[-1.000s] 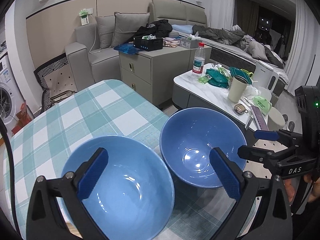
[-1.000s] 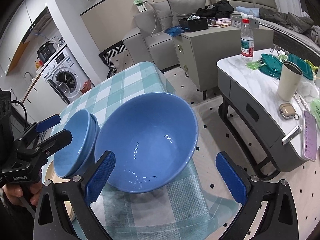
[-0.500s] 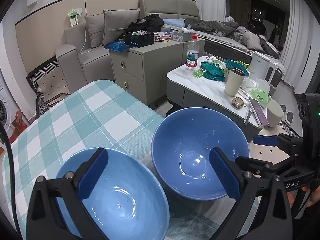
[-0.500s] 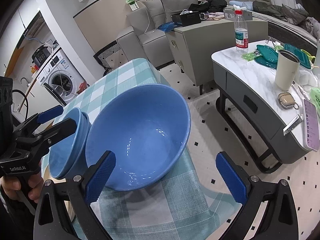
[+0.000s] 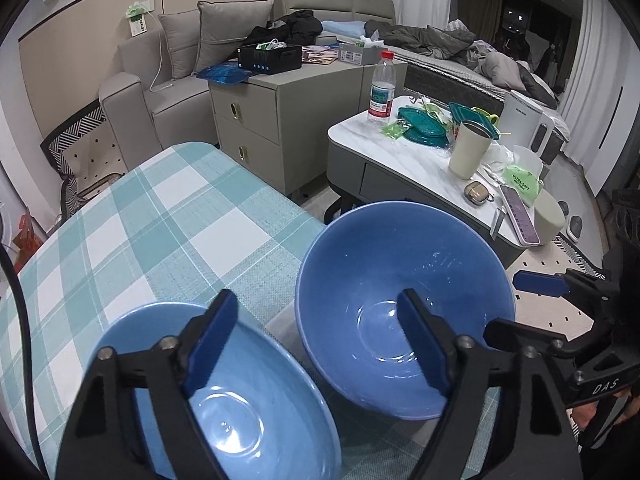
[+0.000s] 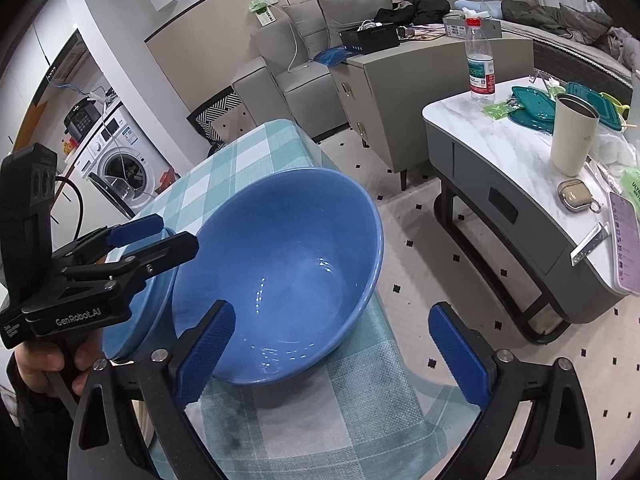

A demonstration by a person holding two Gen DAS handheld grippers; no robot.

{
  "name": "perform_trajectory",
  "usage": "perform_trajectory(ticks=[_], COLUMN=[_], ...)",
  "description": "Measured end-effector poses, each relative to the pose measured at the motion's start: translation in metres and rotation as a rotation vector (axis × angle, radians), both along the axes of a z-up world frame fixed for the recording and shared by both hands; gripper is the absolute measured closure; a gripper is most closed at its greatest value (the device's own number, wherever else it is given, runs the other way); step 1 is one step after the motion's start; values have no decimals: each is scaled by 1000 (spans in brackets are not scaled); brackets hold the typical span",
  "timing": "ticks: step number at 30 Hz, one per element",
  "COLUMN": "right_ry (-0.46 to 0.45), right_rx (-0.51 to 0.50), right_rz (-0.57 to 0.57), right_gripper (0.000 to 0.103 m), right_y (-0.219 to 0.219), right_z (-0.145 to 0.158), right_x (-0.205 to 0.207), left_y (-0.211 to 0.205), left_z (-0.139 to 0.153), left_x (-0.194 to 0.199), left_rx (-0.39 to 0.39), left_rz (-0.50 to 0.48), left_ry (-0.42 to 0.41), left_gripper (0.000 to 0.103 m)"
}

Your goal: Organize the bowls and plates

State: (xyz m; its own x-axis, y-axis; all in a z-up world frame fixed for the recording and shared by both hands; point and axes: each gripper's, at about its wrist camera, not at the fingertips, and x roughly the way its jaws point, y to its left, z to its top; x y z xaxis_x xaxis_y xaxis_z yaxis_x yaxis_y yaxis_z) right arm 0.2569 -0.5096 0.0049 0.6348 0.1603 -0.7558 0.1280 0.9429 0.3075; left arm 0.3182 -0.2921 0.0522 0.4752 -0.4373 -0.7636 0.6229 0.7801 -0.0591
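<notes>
Centre frame, my spread, empty right gripper faces a glossy round deep-blue bowl on woven checked cloth; my left gripper, also unclenched, hangs above a paler bowl at lower left.

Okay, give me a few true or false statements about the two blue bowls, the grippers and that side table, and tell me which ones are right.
1. Both bowls are blue and empty. True: the deeper bowl and the lighter bowl hold nothing.
2. The right gripper is shut on the deeper bowl. False: its jaws stand wide open and grip nothing.
3. The bowls sit on a teal and white checked tablecloth. True.
4. The left gripper is closed. False: it is open, above the bowls.
5. The water bottle lies on its side. False: it stands upright on the white side table.
</notes>
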Motion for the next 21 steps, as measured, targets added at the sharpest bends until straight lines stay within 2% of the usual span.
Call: perform_trajectory(ticks=[2, 7, 13, 15, 17, 21], right_ry=[4, 1, 4, 8, 9, 9], right_rx=[3, 7, 4, 3, 2, -2], right_rz=[4, 11, 18, 19, 26, 37], right_gripper=[12, 16, 20, 21, 26, 31], right_y=[1, 3, 5, 5, 6, 8], right_z=[-1, -2, -2, -3, -4, -4], right_x=[0, 0, 2, 2, 3, 3], left_y=[-2, -8, -14, -15, -15, -16], left_z=[-2, -6, -9, -11, -12, -13], left_x=[3, 6, 8, 10, 11, 12], left_rx=[2, 9, 33, 44, 48, 60], left_rz=[-7, -18, -27, -22, -15, -16], left_ry=[20, 34, 38, 44, 48, 49], left_gripper=[39, 46, 48, 53, 58, 60])
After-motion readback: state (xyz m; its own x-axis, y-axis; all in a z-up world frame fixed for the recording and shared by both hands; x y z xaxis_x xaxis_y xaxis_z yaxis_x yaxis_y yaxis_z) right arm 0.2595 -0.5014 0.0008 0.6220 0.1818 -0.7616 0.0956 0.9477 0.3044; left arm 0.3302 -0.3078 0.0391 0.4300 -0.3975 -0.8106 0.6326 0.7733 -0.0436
